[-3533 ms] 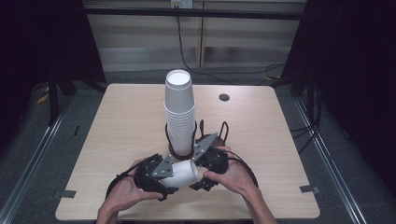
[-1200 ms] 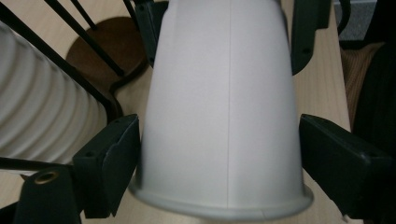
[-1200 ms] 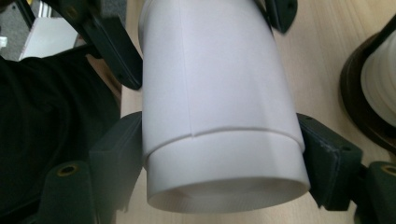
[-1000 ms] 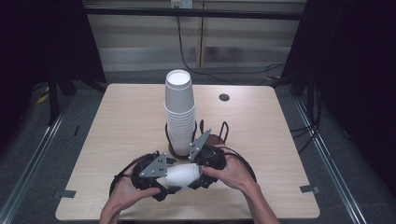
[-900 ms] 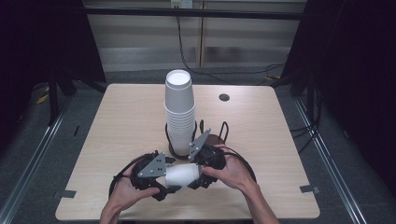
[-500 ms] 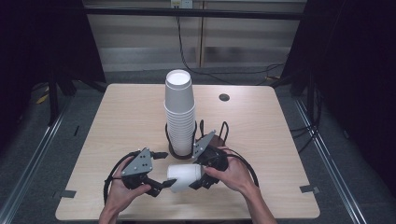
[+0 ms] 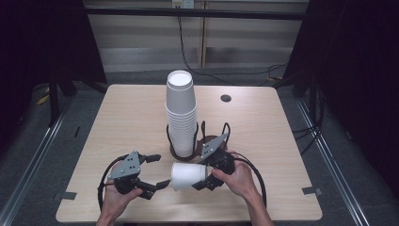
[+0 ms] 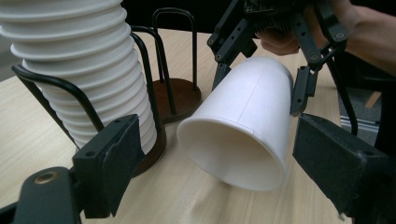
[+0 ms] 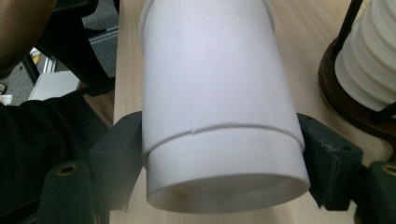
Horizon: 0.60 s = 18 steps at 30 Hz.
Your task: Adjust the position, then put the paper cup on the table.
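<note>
Dark curtains surround a pale wooden table [image 7: 131,113]. Near its front edge, the right gripper [image 7: 203,175] is clamped on the base end of a white paper cup [image 7: 187,175], holding it on its side with the open mouth toward the left gripper [image 7: 157,170]. That gripper's jaws are released, apart from the cup, holding nothing. Just behind, a tall stack of cups [image 7: 180,115] stands in a black wire holder [image 7: 182,149], likely the single cup's source.
</note>
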Tool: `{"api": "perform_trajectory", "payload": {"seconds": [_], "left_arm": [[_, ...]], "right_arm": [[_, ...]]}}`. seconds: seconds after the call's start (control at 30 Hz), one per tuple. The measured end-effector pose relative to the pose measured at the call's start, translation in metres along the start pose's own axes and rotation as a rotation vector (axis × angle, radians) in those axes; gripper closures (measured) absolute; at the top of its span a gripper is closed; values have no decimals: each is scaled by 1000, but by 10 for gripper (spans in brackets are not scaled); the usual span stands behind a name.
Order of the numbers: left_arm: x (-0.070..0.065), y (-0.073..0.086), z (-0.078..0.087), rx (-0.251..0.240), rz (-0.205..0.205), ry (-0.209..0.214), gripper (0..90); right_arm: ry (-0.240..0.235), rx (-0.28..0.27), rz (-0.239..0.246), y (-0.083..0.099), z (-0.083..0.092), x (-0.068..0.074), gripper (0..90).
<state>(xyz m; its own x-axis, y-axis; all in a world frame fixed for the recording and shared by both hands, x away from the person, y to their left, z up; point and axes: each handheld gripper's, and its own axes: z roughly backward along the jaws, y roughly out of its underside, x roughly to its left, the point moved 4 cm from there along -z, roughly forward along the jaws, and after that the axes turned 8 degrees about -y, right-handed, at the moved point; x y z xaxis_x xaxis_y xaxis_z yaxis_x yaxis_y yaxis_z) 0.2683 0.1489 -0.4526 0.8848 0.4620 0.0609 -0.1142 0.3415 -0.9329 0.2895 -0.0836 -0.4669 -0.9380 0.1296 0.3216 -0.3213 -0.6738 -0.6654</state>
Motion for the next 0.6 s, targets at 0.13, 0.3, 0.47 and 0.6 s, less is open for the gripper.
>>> {"api": "perform_trajectory", "payload": {"seconds": [0.13,0.3,0.47,0.6], "left_arm": [[-2,4,0,-4,20,3,155],[-3,8,-2,-28,48,4,155],[-4,10,-5,-28,55,0,155],[-4,8,-3,-49,63,-3,155]], "right_arm": [[7,-4,0,1,-3,0,230],[13,-43,-3,3,-1,-1,230],[18,-62,8,1,-2,-2,230],[20,-78,11,-1,-1,0,230]]}}
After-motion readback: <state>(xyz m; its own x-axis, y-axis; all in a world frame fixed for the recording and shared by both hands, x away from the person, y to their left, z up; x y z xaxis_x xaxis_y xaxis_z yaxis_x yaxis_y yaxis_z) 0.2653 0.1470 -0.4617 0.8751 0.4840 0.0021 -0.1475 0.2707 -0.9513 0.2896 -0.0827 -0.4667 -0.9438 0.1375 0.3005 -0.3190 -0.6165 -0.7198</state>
